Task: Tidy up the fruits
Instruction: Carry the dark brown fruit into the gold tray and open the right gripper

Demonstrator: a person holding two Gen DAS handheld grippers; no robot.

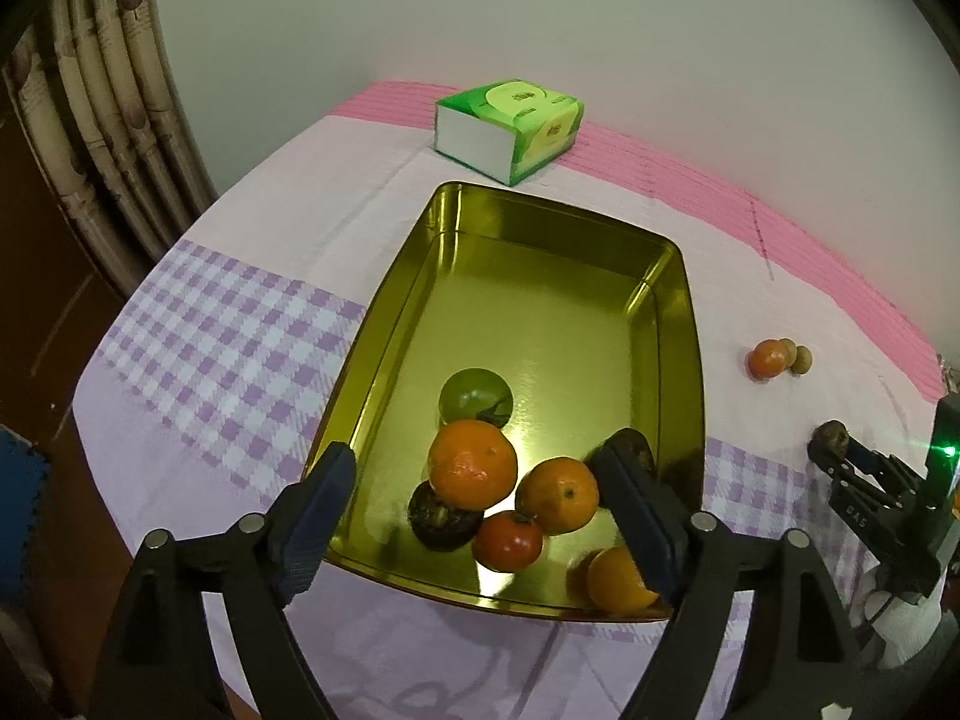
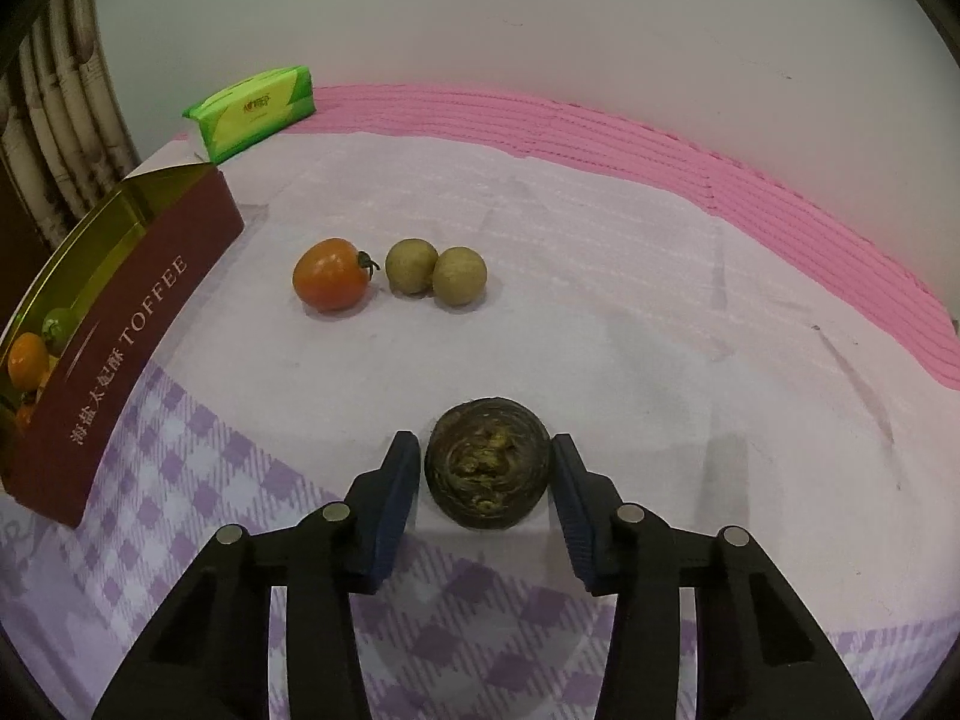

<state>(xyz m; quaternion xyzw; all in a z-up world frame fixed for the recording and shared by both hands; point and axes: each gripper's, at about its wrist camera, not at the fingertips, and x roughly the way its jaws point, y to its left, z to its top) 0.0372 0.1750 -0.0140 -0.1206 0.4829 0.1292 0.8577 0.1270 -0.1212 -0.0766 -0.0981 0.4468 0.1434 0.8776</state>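
fruits: six in the gold tin [image 1: 384, 324], bunched at its near end — green one [image 1: 475, 397], three oranges [image 1: 473, 463], a red tomato [image 1: 509, 540], a dark round fruit [image 1: 441, 519]. Four more out on the desk [image 2: 600, 312].
loose on desk: dark brown fruit [image 2: 487, 463] nearest; tomato [image 2: 331, 273] and two tan round fruits [image 2: 435, 273] farther back, the three touching in a row.
right gripper [image 2: 485, 480]: jaws narrowed to either side of the dark brown fruit, thin gap showing each side; looks like not yet clamped, fruit sits on the cloth.
left gripper [image 1: 480, 510]: jaws wide, holding nothing, hovering over the tin's near end.
step (judgement): about to close on the dark fruit, then carry it left to the tin.
risk 1: round fruit, off-centre squeeze could pop it out forward and roll it toward the row of three.
risk 2: skin looks rough and soft; hard clamp could bruise it.
risk 3: left gripper sits over the drop zone, so the two could clash at the tin.
risk 4: dropping onto the pile could knock an orange around; far half of the tin is bare, better target.
edges: tin's maroon side wall [image 2: 129, 348] stands up between fruit and tin, needs a lift over it.
room: open cloth ahead and right; tissue box [image 2: 258, 108] far back, out of the way.
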